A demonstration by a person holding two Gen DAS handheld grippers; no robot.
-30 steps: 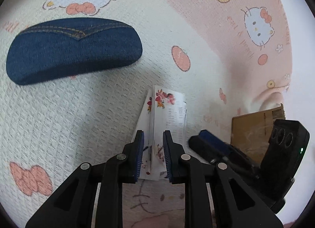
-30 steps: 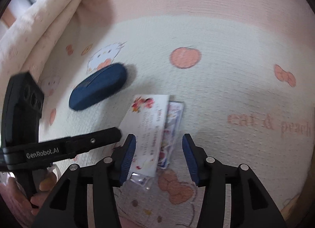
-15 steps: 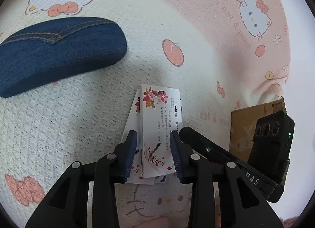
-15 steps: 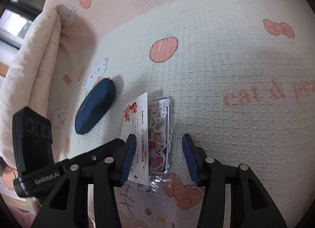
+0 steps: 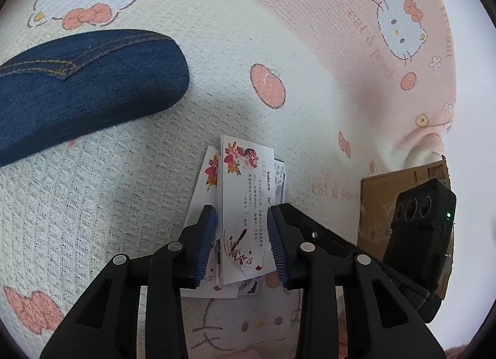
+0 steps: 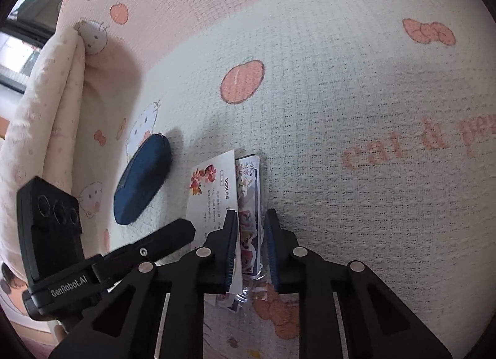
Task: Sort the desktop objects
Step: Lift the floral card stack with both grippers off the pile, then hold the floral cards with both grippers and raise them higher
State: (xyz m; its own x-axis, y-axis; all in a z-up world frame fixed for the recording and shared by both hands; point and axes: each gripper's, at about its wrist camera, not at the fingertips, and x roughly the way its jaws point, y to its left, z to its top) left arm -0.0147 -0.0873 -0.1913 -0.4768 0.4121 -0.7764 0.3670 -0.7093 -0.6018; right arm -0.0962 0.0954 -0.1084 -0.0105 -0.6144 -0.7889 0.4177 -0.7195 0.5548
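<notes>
Left gripper (image 5: 240,242): yours, open around the card (image 5: 248,204).
Right gripper (image 6: 251,249): yours, just closing on the sticker pack (image 6: 249,204) beside the card.
Blue case (image 5: 83,86): apart from the card.

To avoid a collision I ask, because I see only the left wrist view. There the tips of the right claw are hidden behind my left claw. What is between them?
Observer: In the right wrist view the right claw has just been closing, with a colourful sticker pack in clear wrap between its jaws. I cannot tell whether the pads press on it yet.
Operator: Where does this pack lie relative to the white card?
Observer: At the right side of the white card, with its left edge tucked under the card.
Operator: Is my left claw close to it?
Observer: One finger of it lies over the card's lower left. A strip of card shows between it and the right claw.
</notes>
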